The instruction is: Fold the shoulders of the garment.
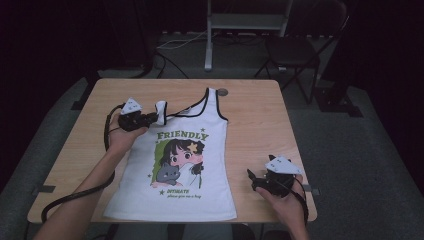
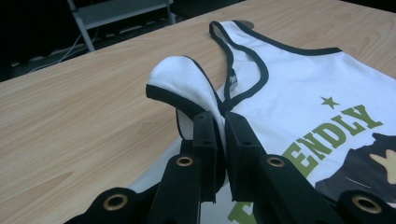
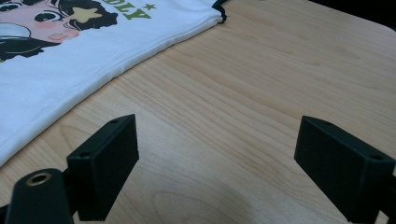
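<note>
White tank top [image 1: 187, 165] lies print-up on the bench [image 1: 260, 135], body flat; left gripper [image 2: 223, 122] has its fingers clamped on the left shoulder strap [image 2: 180, 79], lifted and curled inward. Right gripper [image 1: 256, 179] rests on bare wood beside the hem, fingers wide apart, holding nothing. Folding looks barely begun: every fold of the body remains.

White tank top [image 1: 175, 165], black trim, green lettering
</note>
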